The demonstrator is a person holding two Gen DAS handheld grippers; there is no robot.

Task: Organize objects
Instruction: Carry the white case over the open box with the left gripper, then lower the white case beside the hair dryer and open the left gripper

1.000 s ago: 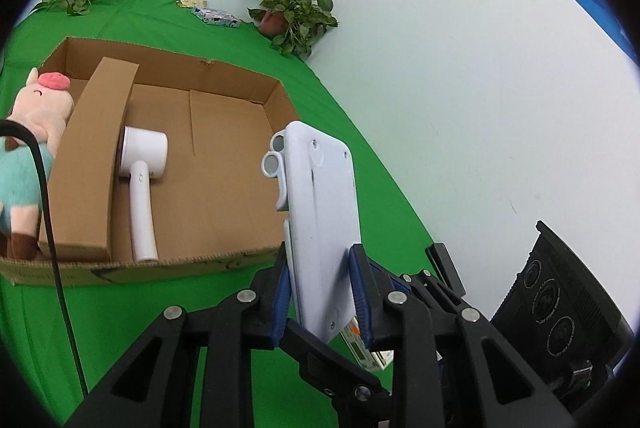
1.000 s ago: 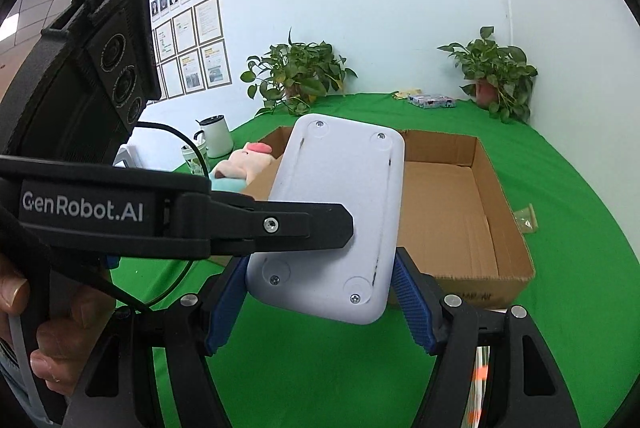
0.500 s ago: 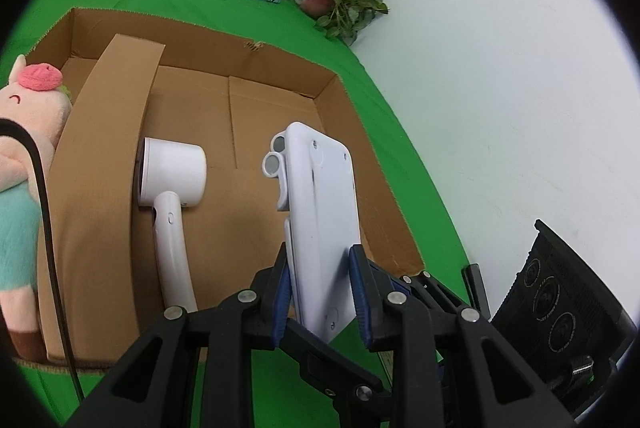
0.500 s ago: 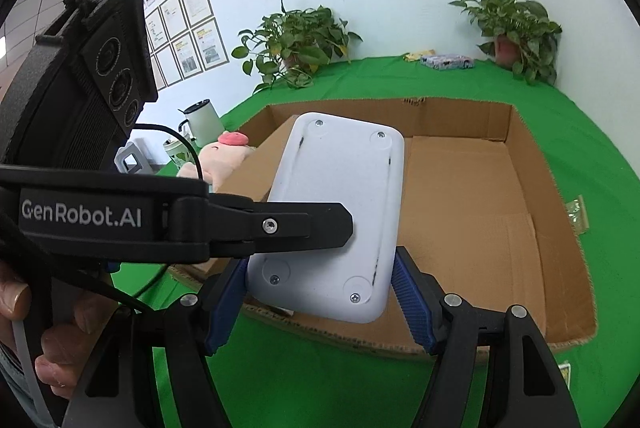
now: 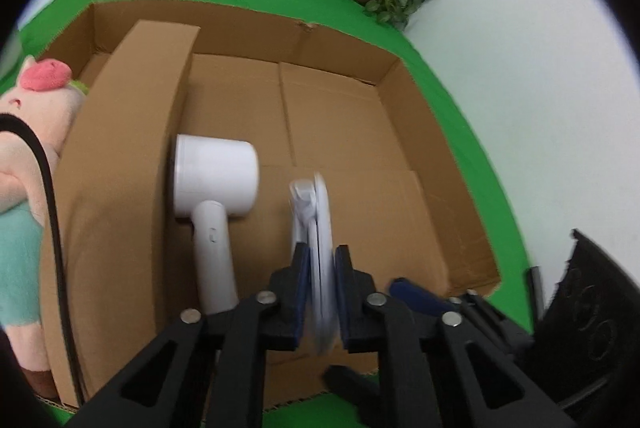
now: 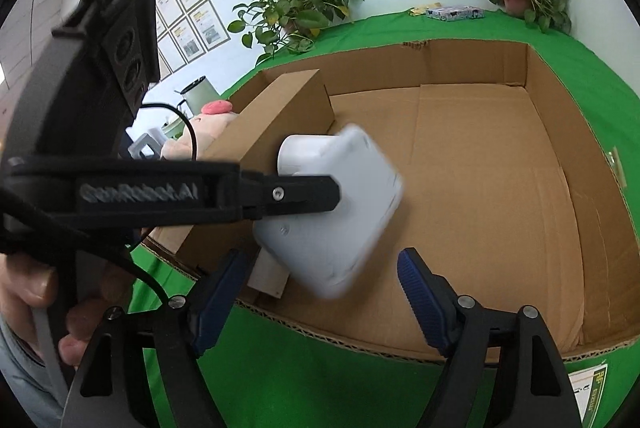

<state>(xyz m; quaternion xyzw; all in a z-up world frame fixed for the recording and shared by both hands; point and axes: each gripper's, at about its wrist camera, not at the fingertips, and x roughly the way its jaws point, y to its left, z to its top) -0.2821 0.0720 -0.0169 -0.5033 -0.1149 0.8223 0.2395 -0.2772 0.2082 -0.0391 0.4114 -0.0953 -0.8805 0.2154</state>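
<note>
A flat white plastic device (image 5: 320,212) hangs edge-on over the floor of the open cardboard box (image 5: 420,132), blurred by motion. My left gripper (image 5: 322,260) is shut on its lower edge. In the right wrist view the device (image 6: 344,212) sits tilted, with a left finger (image 6: 296,194) lying across it. My right gripper (image 6: 322,260) is below it, its jaws opening, and both blue pads stand apart from the device. A white hair-dryer-shaped appliance (image 5: 216,180) lies in the box beside a cardboard divider (image 5: 120,148).
A plush pig (image 5: 28,108) leans against the box's left side, with a black cable (image 5: 52,204) over it. Potted plants (image 6: 296,12) and small packets (image 6: 452,13) sit at the back of the green cloth. A hand (image 6: 24,284) holds the left gripper.
Both grippers have come down over the box. The right jaws have let go of the white device and spread wider. The device has tilted in the left grip.
</note>
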